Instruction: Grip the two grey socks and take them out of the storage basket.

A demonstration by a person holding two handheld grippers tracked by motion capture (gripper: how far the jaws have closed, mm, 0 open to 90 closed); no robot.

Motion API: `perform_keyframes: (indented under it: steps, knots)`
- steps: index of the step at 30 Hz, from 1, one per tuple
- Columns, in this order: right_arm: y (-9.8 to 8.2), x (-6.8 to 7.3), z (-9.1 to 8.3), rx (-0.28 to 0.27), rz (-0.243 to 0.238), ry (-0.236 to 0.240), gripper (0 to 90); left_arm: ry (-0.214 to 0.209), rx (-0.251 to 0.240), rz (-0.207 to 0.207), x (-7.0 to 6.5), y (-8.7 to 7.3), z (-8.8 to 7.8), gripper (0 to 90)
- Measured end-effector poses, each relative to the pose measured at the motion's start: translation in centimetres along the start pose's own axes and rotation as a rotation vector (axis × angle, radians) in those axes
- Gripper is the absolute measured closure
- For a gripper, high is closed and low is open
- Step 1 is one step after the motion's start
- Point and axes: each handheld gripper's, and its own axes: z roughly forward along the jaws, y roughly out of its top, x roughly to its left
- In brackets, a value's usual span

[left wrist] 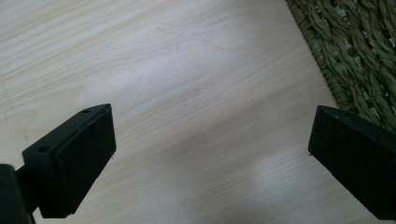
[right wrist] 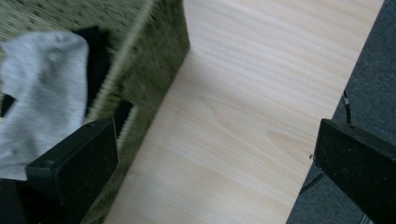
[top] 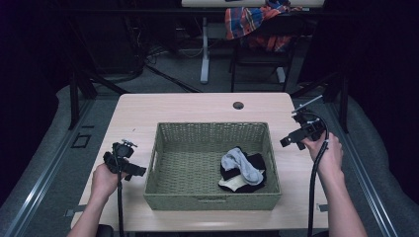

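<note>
Wide-apart jaws frame the table (right wrist: 243, 116), beside a basket (right wrist: 159, 51) holding a grey sock (right wrist: 42, 88).

One wooden counter (top: 148, 111) carries one woven green basket (top: 165, 163). In the basket lies one pile of socks: one grey sock (top: 240, 165) on top, at least one black sock (top: 257, 163) under it, and one cream-coloured piece (top: 231, 184) at the pile's near edge; the exact number in the pile cannot be told. Two tools are held over the counter, one left tool (top: 140, 171) and one right tool (top: 285, 142), each with two black jaws set wide apart. One round hole (top: 238, 105) sits near the counter's far edge. One chair (top: 262, 54) stands beyond, with one plaid cloth (top: 247, 19) draped on it.
</note>
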Motion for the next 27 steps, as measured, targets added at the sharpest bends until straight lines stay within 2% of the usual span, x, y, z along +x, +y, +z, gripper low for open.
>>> perform_keyframes:
  steps: [3,4,6,10,13,14,15,16,17,18,20,23,27]
  knots:
    - [0.6,0.4,-0.5,-0.009,-0.003,0.003,0.0,0.001,-0.001,-0.002,0.0,0.0,0.1,0.9]
    - [1.6,1.4,-1.3,-0.024,-0.023,0.023,0.0,0.001,0.002,-0.003,0.0,0.0,0.1,0.9]
    - [2.3,2.2,-1.8,-0.042,-0.039,0.038,0.0,0.002,0.001,-0.001,0.0,0.0,0.1,0.9]
    - [3.6,5.1,-2.7,-0.062,-0.114,0.060,0.0,0.001,-0.001,0.003,0.0,0.0,0.1,1.0]
    - [3.9,7.1,-2.7,-0.072,-0.171,0.093,0.0,0.000,-0.001,0.001,0.2,-0.2,0.0,1.0]
    - [3.9,7.8,-2.7,-0.076,-0.190,0.119,0.0,0.000,-0.004,-0.004,0.2,-0.2,0.0,1.0]
    - [3.9,7.8,-2.7,-0.076,-0.190,0.119,0.0,0.000,-0.004,-0.004,0.2,-0.2,0.0,1.0]
    - [4.0,8.5,-2.5,-0.070,-0.224,0.148,0.0,-0.001,-0.007,-0.005,0.2,-0.2,0.0,1.0]
    - [4.0,8.5,-2.5,-0.070,-0.224,0.148,0.0,-0.001,-0.007,-0.005,0.2,-0.2,0.0,1.0]
    - [4.0,9.0,-2.2,-0.057,-0.237,0.173,0.0,-0.004,-0.002,0.003,0.1,-0.1,0.0,1.0]
    - [4.0,9.4,-1.7,-0.056,-0.250,0.171,0.0,-0.002,-0.002,-0.001,0.0,0.0,0.0,0.9]
    - [3.9,9.8,-0.8,-0.025,-0.270,0.177,0.0,-0.001,-0.005,0.005,0.0,0.1,0.1,0.9]
    - [3.7,10.0,0.0,-0.016,-0.266,0.181,0.0,-0.008,-0.003,0.004,0.1,0.1,0.2,0.9]
